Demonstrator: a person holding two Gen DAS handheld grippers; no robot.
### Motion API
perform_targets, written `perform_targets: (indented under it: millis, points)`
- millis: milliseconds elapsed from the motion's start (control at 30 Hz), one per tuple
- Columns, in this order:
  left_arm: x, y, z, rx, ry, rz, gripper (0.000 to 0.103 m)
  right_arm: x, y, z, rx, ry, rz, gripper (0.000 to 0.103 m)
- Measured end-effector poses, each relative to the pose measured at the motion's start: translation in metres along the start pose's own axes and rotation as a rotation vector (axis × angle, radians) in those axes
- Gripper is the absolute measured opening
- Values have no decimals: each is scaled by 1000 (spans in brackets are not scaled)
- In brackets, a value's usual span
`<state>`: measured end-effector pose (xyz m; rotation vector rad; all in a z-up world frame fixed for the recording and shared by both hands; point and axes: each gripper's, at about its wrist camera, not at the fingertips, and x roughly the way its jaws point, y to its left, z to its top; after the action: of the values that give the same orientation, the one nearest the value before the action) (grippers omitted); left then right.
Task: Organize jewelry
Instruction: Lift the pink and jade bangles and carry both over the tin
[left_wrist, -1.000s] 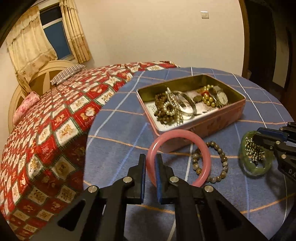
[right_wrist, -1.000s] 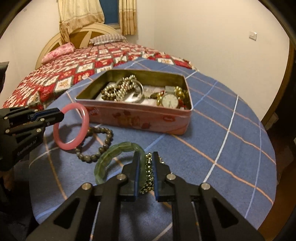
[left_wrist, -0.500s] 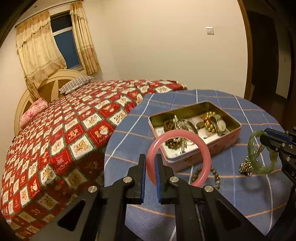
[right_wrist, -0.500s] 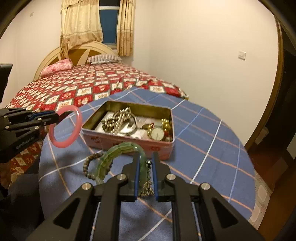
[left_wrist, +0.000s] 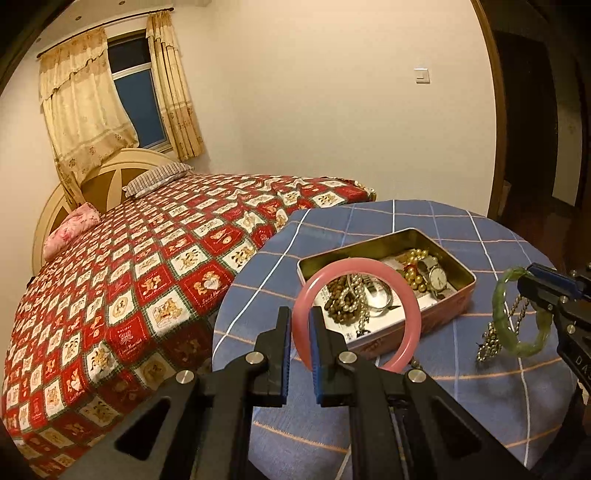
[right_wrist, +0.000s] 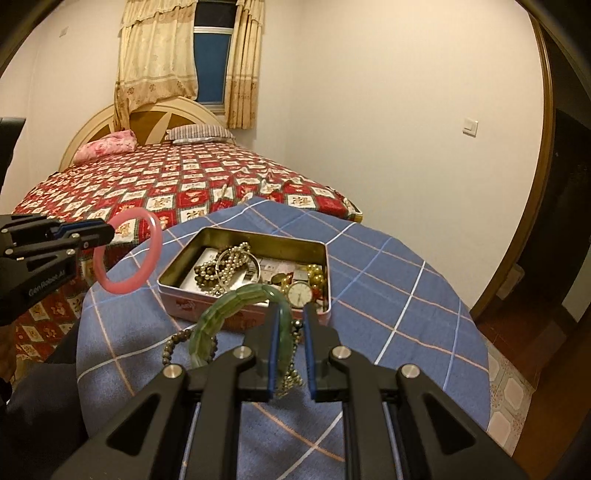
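Two tongs aloft over desk | my left tongs clamp pink bangle, raised at tin's 7 o'clock | my right tongs pinch green bangle and gold chain, off desk | tin at 12, watch inside | bead bracelet on desk.

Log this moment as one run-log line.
left gripper: shut on pink bangle, lifted | right gripper: shut on green bangle and bead chain, lifted | tin: open, on table
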<state>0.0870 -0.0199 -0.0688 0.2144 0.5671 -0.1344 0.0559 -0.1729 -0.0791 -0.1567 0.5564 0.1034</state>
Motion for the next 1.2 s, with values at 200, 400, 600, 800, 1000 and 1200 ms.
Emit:
perform_targets:
  millis: [200, 400, 600, 800, 1000, 1200]
  points:
    - [2, -3, 8, 6, -13, -4, 9, 1, -3, 5, 3, -2, -3, 14]
    - [3, -7, 15, 14, -25, -9, 9, 3, -9, 11, 5, -8, -10, 14]
    - [7, -8, 20, 11, -29, -6, 9, 4, -12, 16, 9, -18, -17, 14]
    - [14, -8, 27, 11, -25, -5, 9, 8, -17, 22, 18, -22, -23, 14]
    - [21, -8, 37, 15, -28, 4, 9, 17, -21, 30, 15, -17, -29, 14]
    - [32, -11, 46, 22, -26, 6, 9, 26, -21, 36, 9, -11, -36, 14]
